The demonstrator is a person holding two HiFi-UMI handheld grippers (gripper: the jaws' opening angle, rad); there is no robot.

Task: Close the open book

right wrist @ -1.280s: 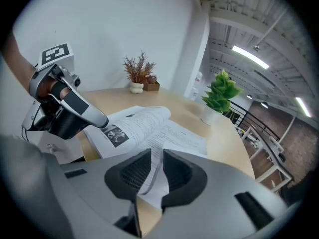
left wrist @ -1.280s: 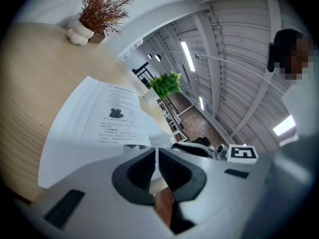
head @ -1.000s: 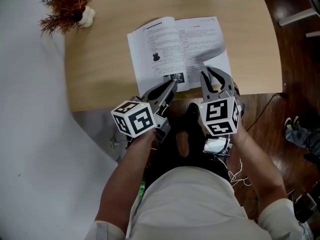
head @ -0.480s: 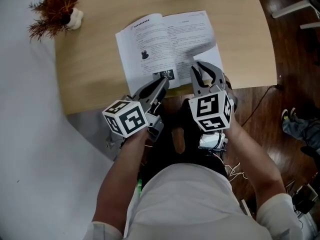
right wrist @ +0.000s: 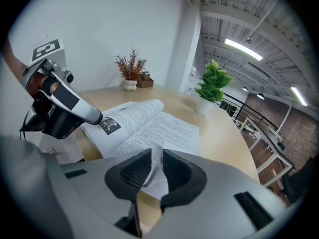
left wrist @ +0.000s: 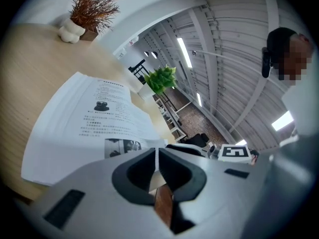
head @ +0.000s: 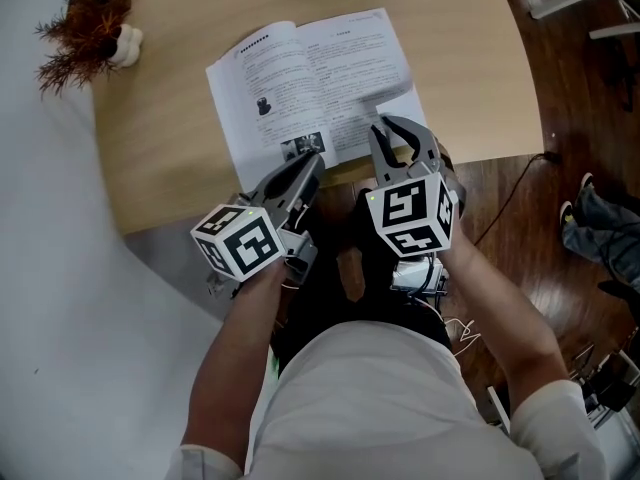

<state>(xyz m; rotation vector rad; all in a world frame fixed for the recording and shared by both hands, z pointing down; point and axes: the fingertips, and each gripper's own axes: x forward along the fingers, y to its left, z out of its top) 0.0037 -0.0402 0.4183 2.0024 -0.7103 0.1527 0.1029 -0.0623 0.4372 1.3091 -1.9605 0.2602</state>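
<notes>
1. Checking the layout first: the open book (head: 310, 83) lies flat, pages up, on the wooden surface (head: 160, 158). Its near edge sits close to the surface's near rim, and both tools are at that edge.
2. I read the left hand-held gripper (left wrist: 156, 152): its jaws are together with only a hairline slit and nothing between them. Its tips are at the near edge of the left page.
3. I read the right hand-held gripper (right wrist: 156, 159): its jaws are narrowly apart. The raised near edge of a right-hand leaf (head: 398, 106) shows in the gap. I judge it not yet clamped.
4. The step in hand, as I judge it, is securing the right half for the fold-over.
5. I take the whole right half, cover included, not the top leaf alone. A single sheet would only turn or crease.
6. I close the jaws gently and carry the half in an arc about the spine, towards the left page. I avoid pulling towards myself, because the book could slide off the rim.
7. I press the left tips onto the left page to hold the book in place, then clear them before the right half lands.
</notes>
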